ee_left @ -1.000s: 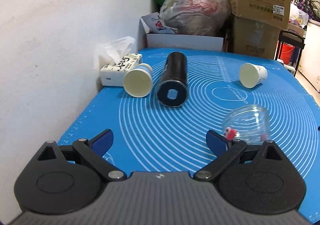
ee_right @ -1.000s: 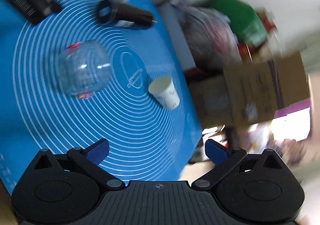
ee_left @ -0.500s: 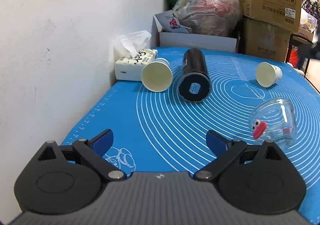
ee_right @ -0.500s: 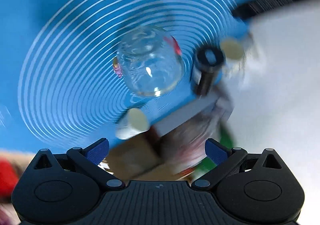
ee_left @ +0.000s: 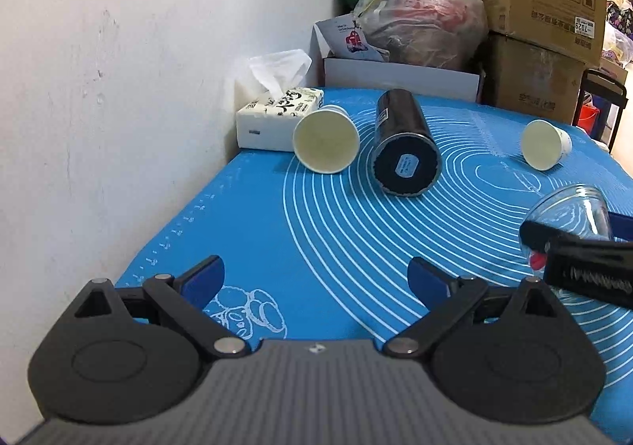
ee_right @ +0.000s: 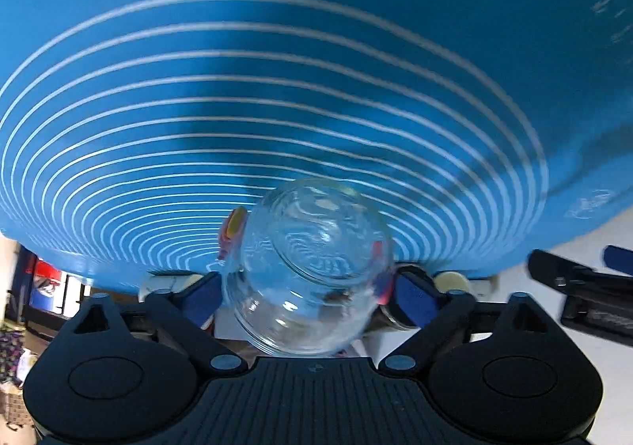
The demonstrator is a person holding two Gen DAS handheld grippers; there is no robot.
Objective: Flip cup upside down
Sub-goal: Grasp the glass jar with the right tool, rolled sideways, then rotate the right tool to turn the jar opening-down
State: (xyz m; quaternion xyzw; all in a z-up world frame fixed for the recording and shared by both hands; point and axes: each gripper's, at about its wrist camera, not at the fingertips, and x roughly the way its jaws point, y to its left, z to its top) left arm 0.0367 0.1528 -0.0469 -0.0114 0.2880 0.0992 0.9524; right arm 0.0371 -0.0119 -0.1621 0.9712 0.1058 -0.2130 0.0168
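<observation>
The clear glass cup [ee_right: 312,267], low in the middle of the right wrist view above the blue mat [ee_right: 277,49], looks hard, slick and breakable, so the right gripper [ee_right: 306,296] fingers [ee_right: 411,300] rightly clasp its rounded sides, while the left gripper [ee_left: 314,279] hangs unclenched and empty.

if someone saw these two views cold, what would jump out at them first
Probably the clear glass cup filling the bottom centre of the right wrist view, sitting between the blue fingertips of the right gripper over the blue ringed mat. In the left wrist view, the black cylinder lies on its side mid-mat beside a tipped paper cup, while the left gripper is open over bare mat.
</observation>
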